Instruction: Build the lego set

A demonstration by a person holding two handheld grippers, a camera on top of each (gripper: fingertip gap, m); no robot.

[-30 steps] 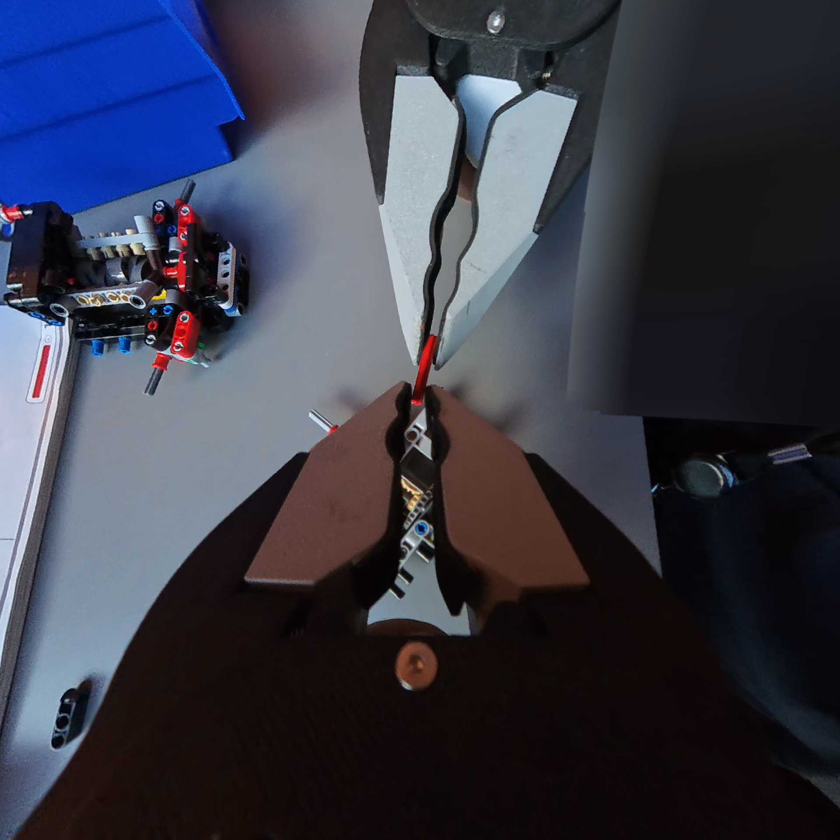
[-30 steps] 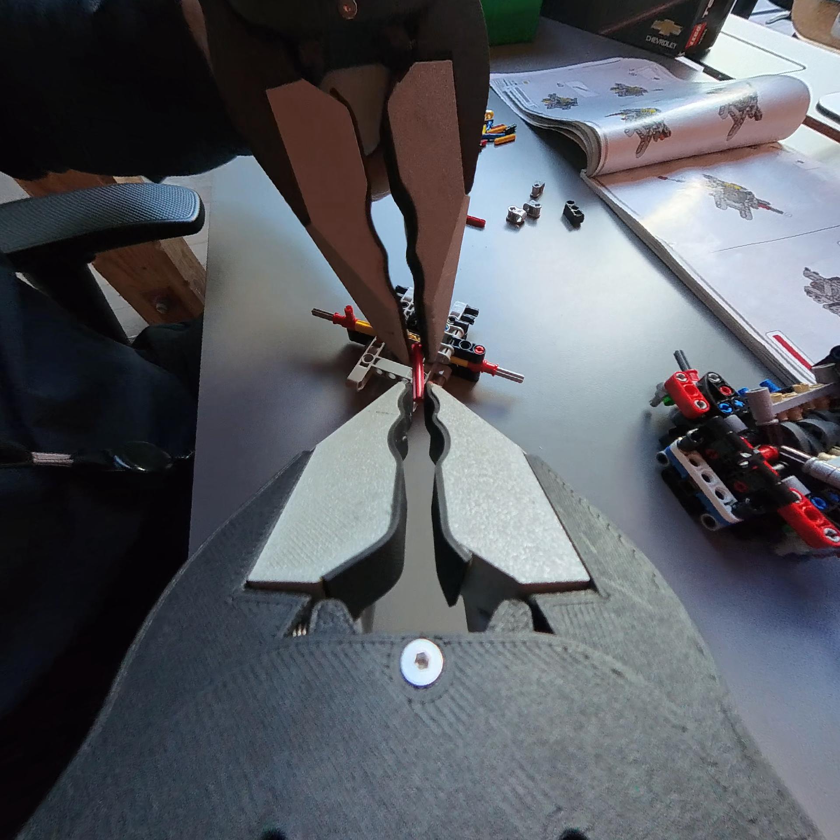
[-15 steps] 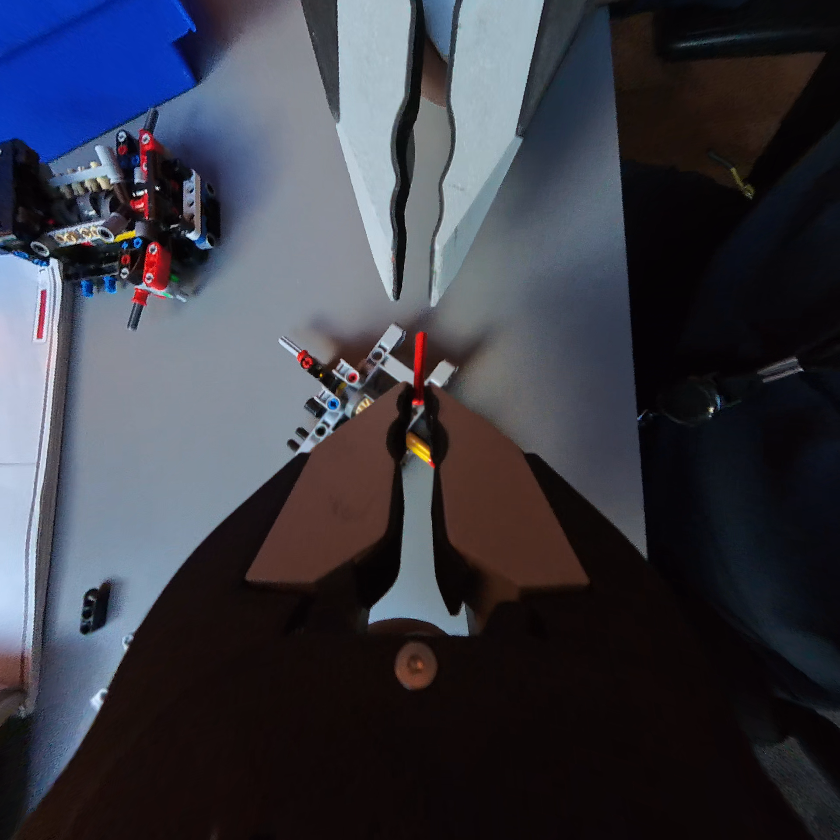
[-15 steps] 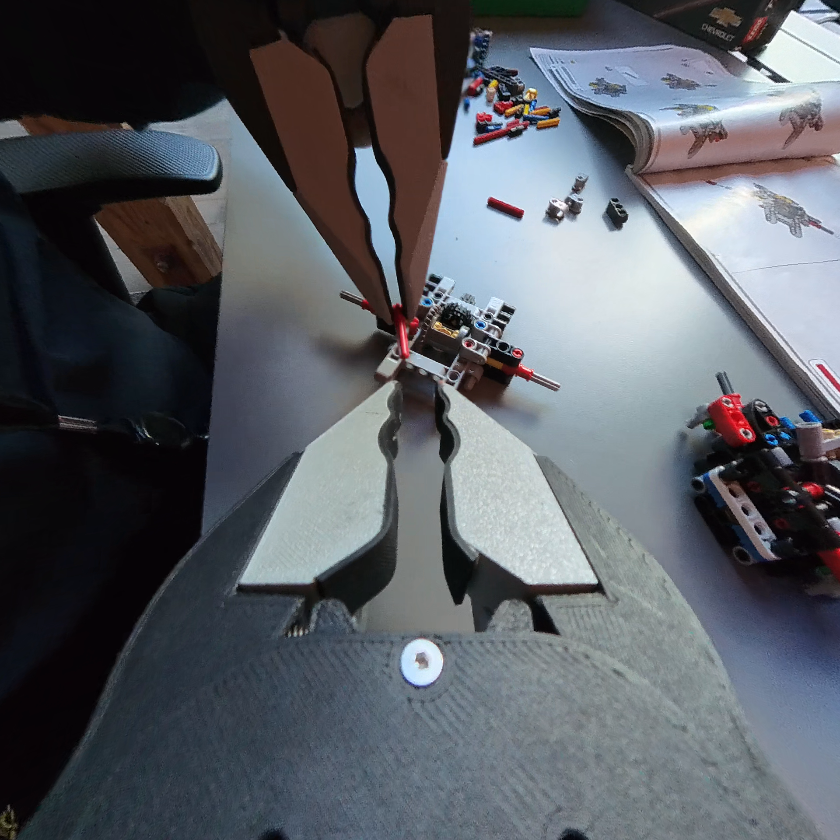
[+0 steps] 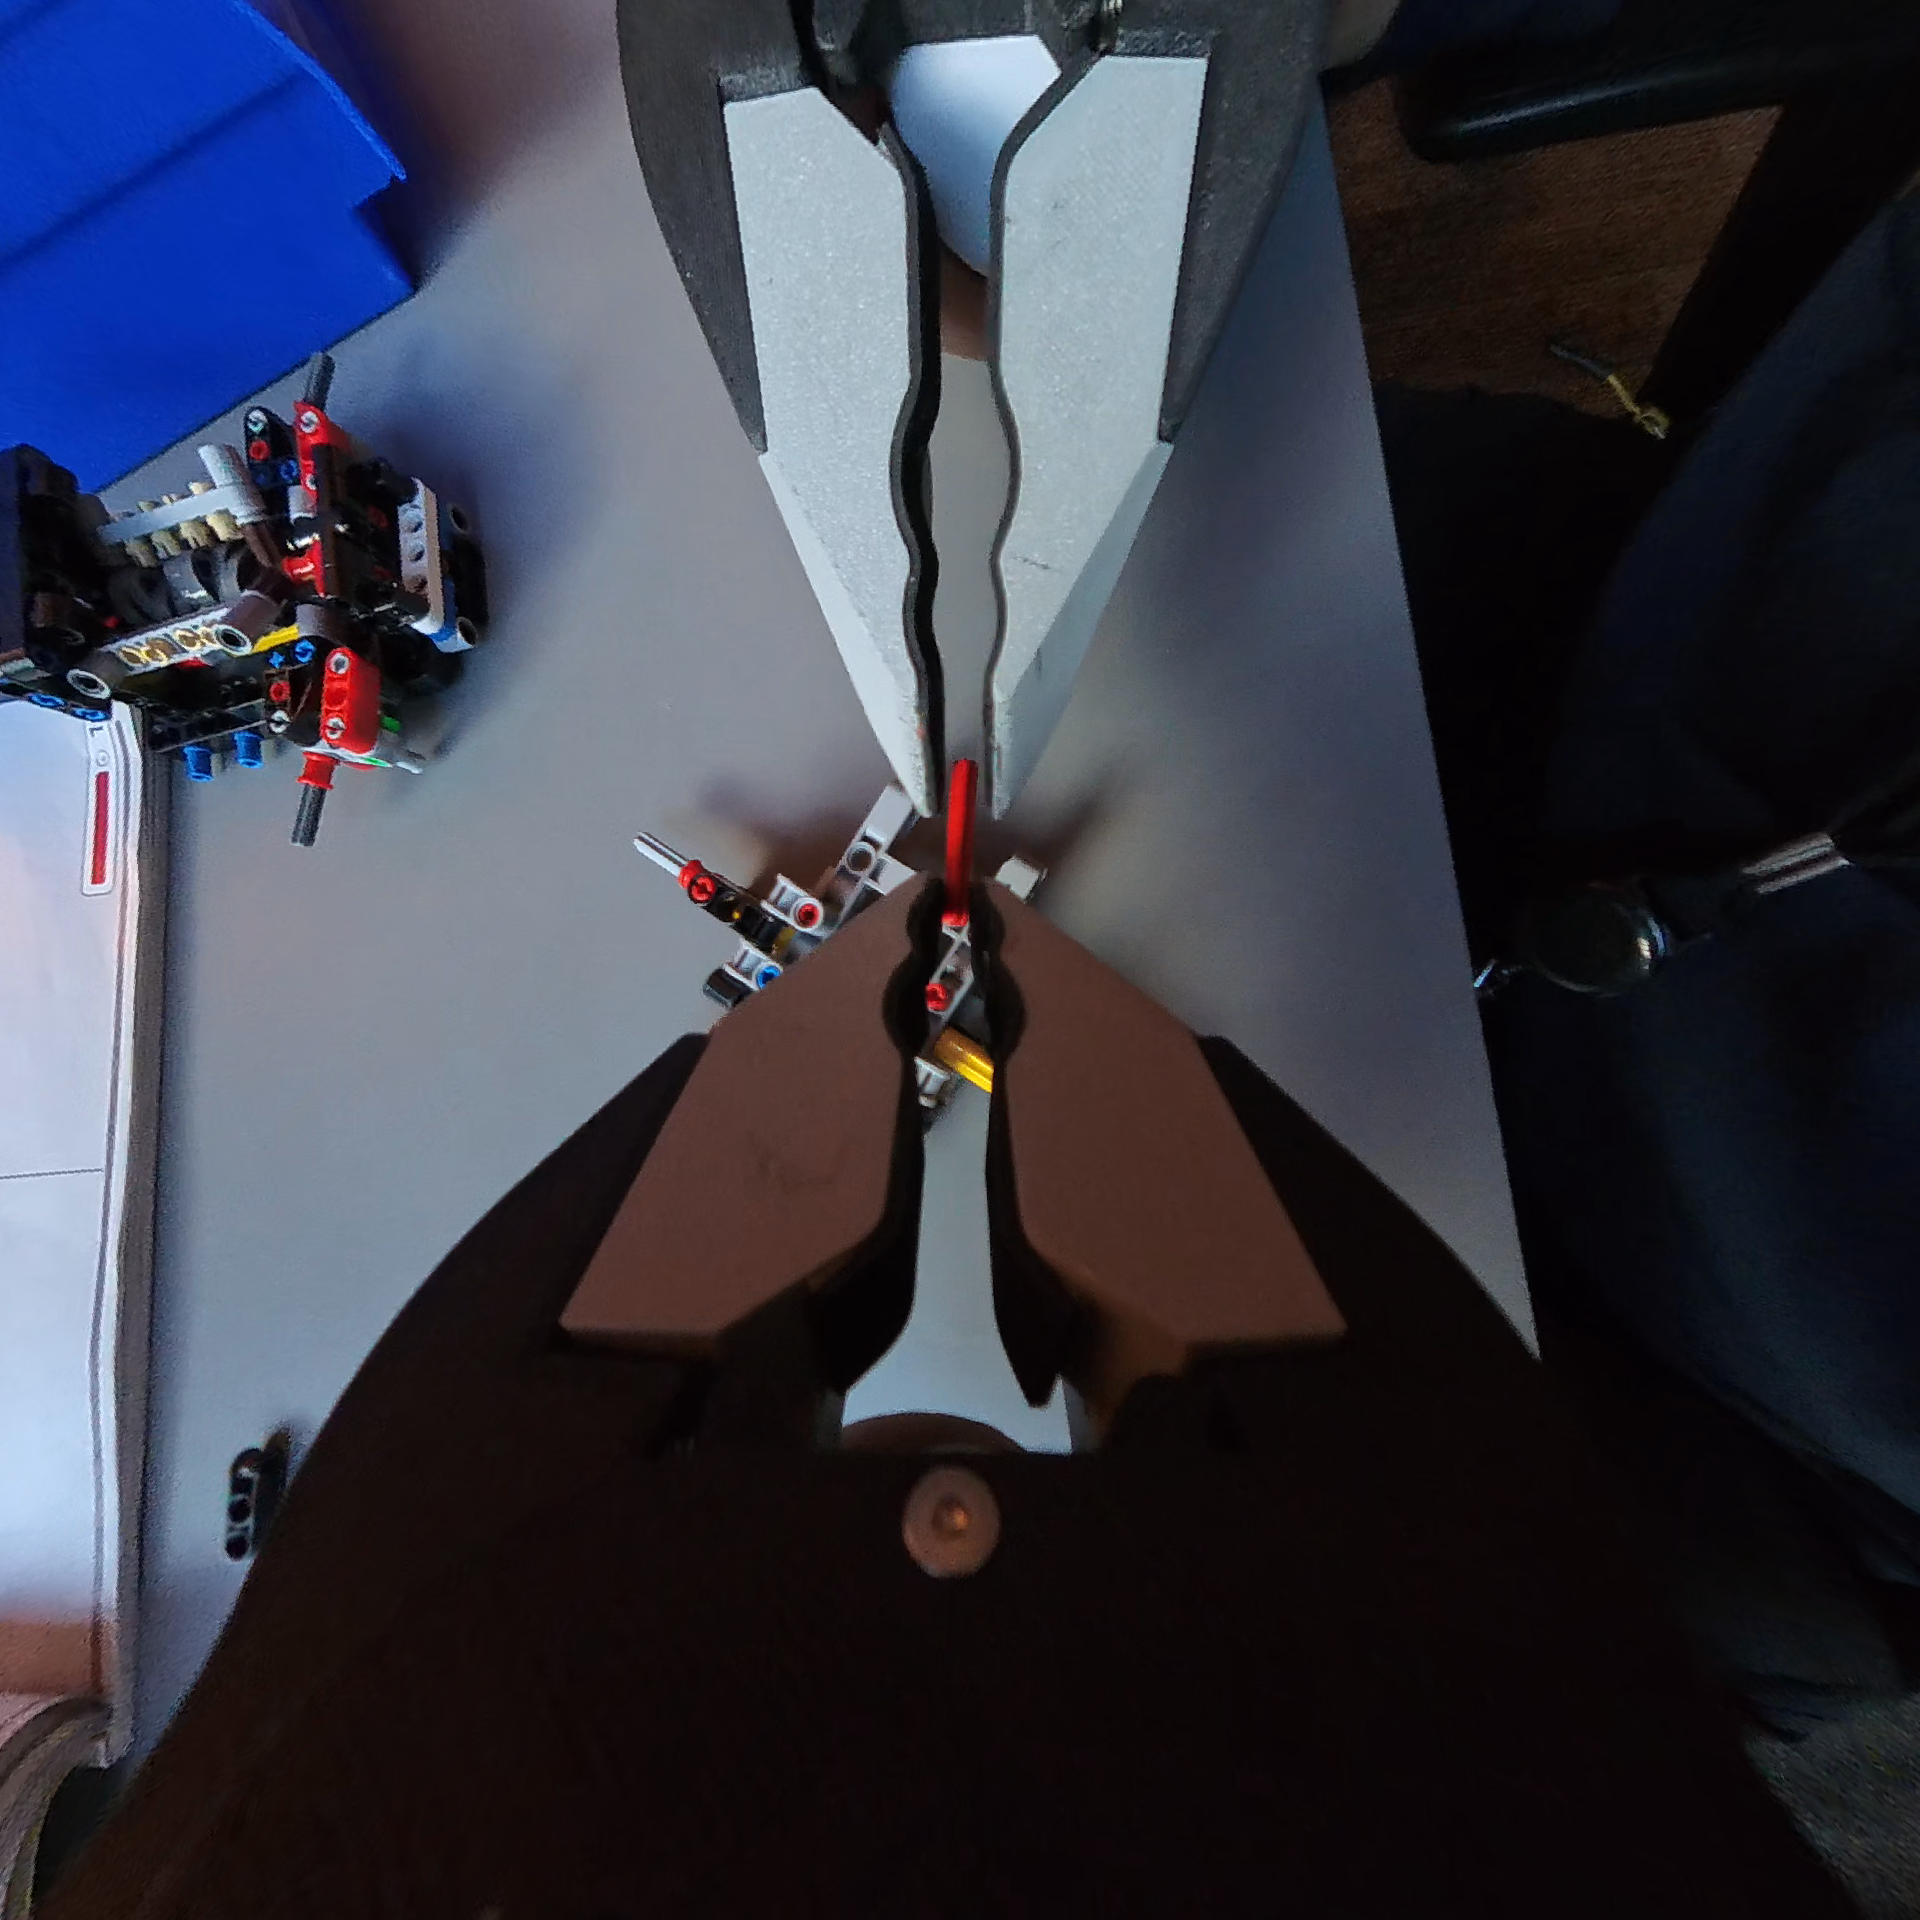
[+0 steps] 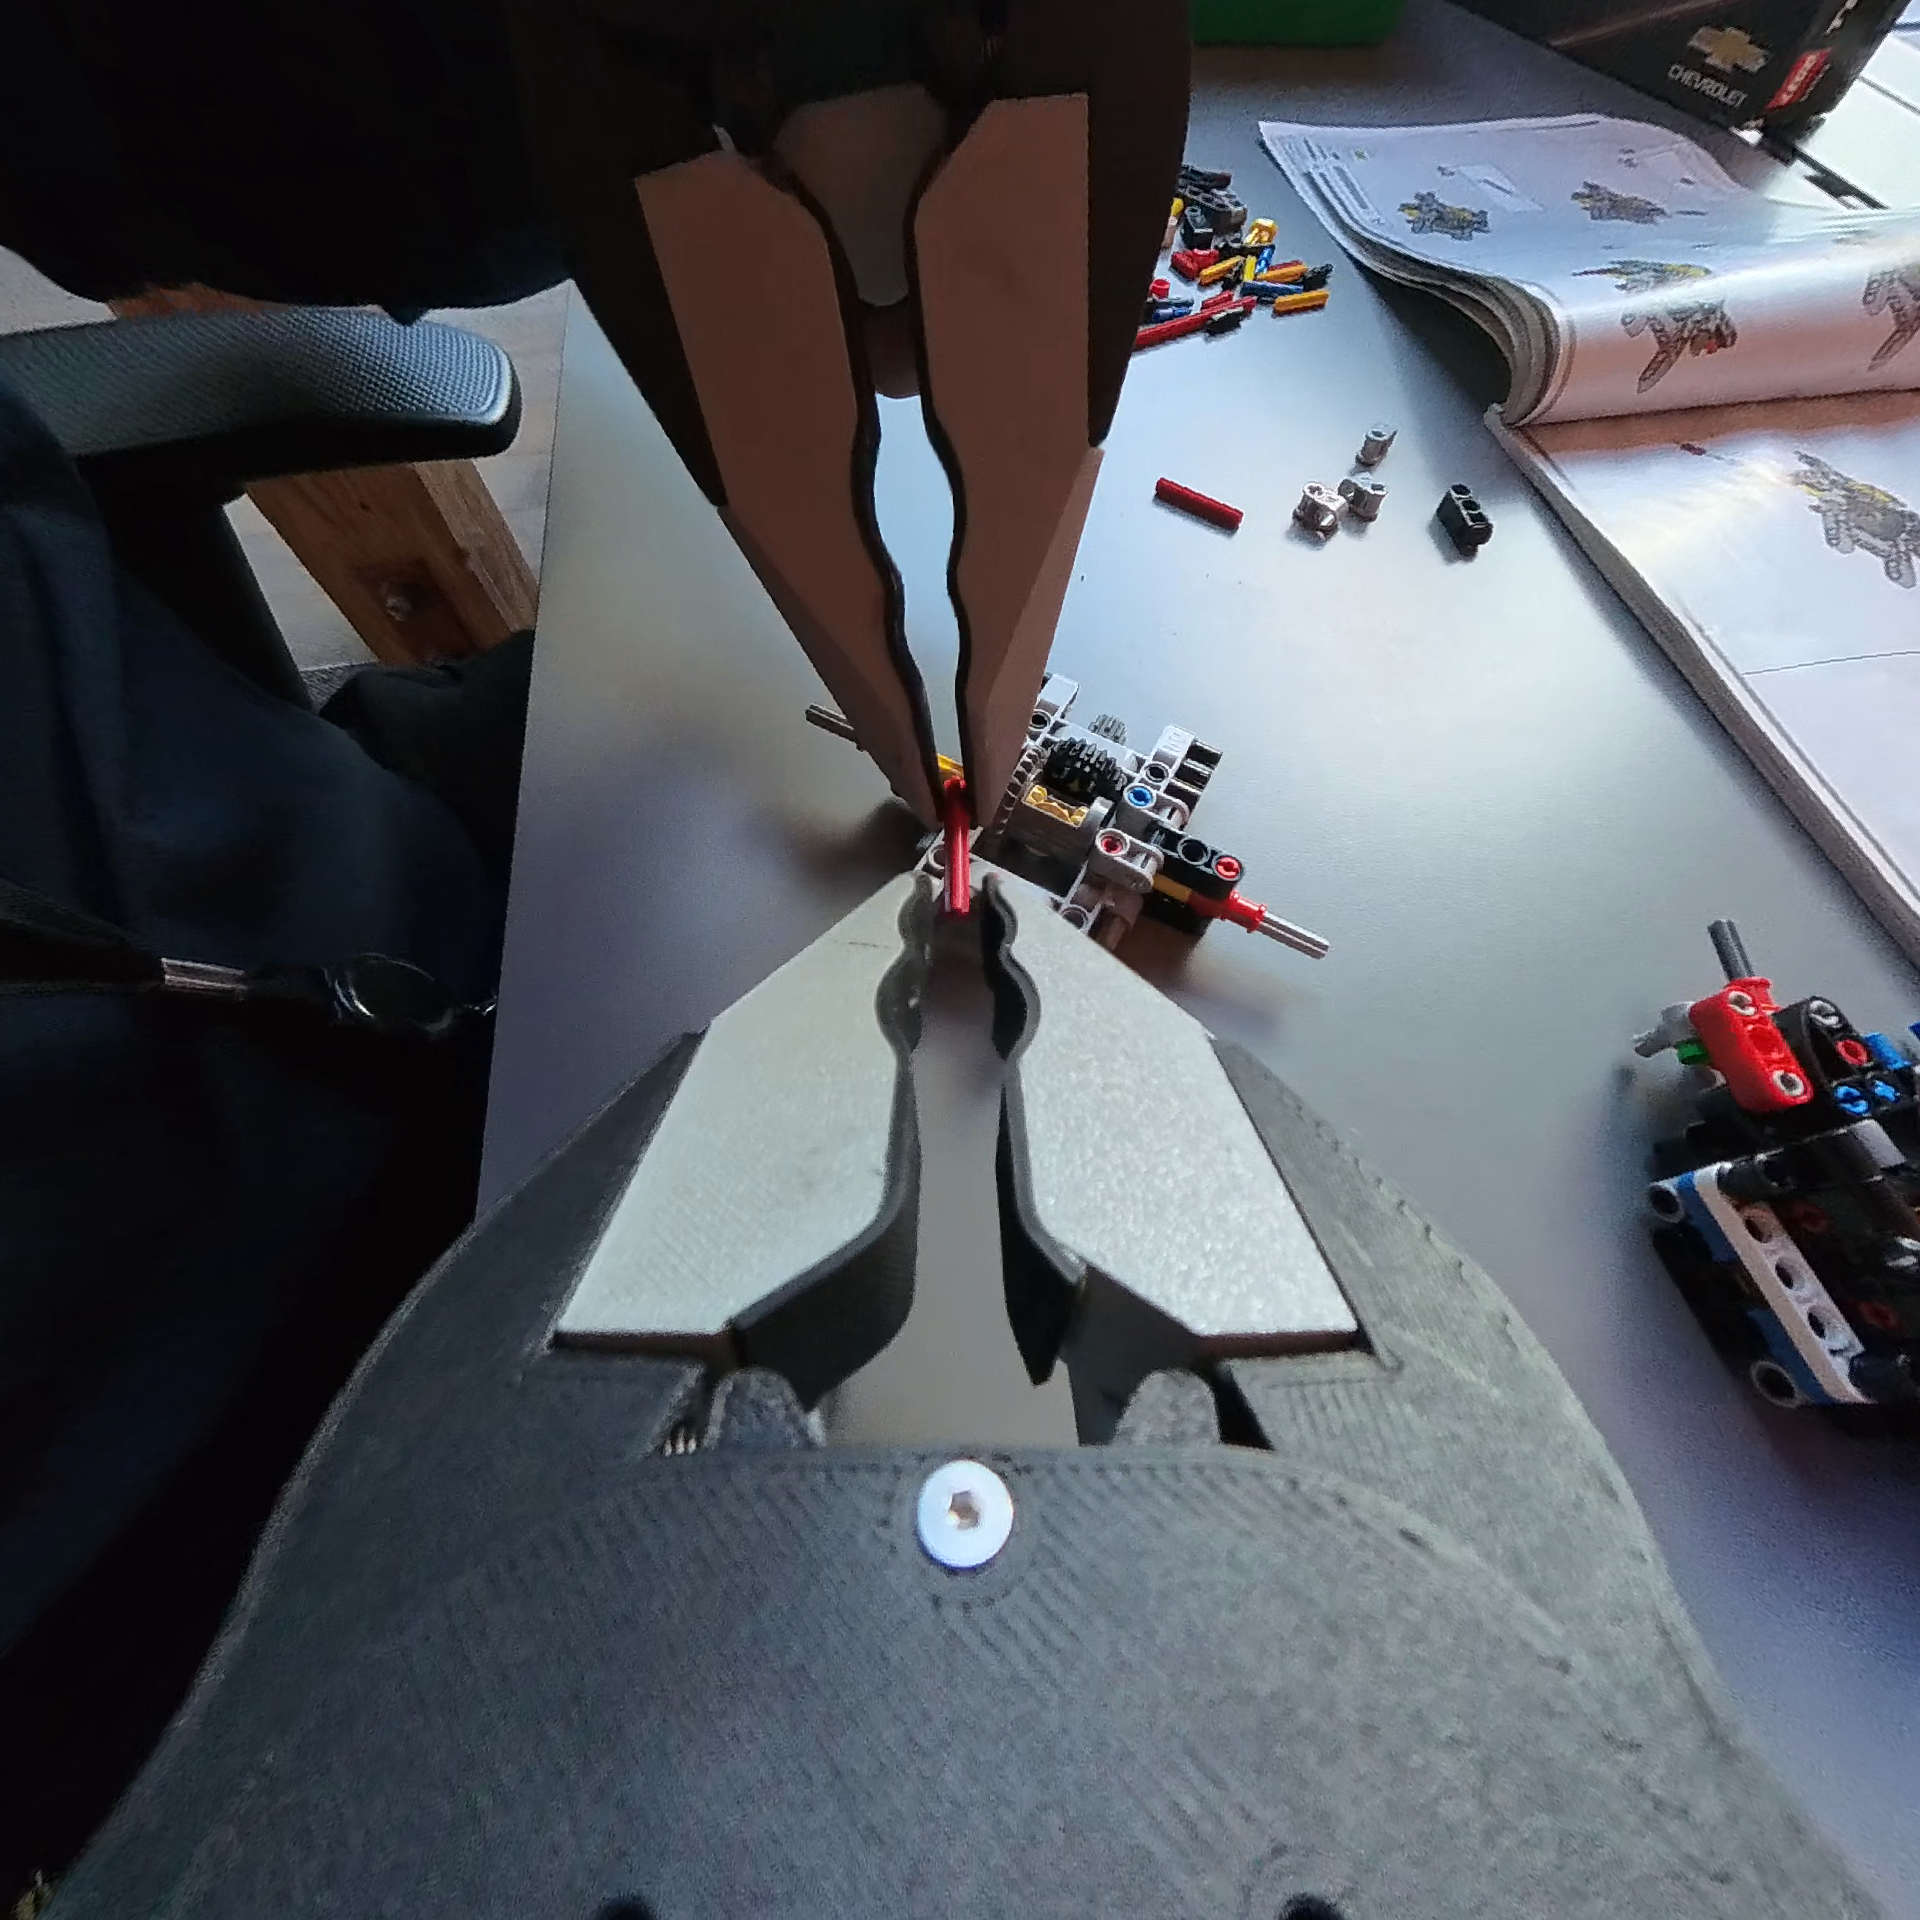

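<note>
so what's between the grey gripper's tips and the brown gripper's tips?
A thin red axle spans it: brown left gripper pinches one end, the other sits between the grey right gripper's parted tips. Both views.

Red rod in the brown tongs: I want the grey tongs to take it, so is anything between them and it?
Nothing visible: the red rod's free end already sits in the open gap of the grey tongs, untouched.

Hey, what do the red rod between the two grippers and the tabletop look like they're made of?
Red rod: probably moulded plastic, with a smooth, slightly glossy, uniformly coloured surface, like the small brick assembly behind it. Tabletop: smooth grey laminate or coated board, judging by soft matte reflections; the core is not visible.
</note>
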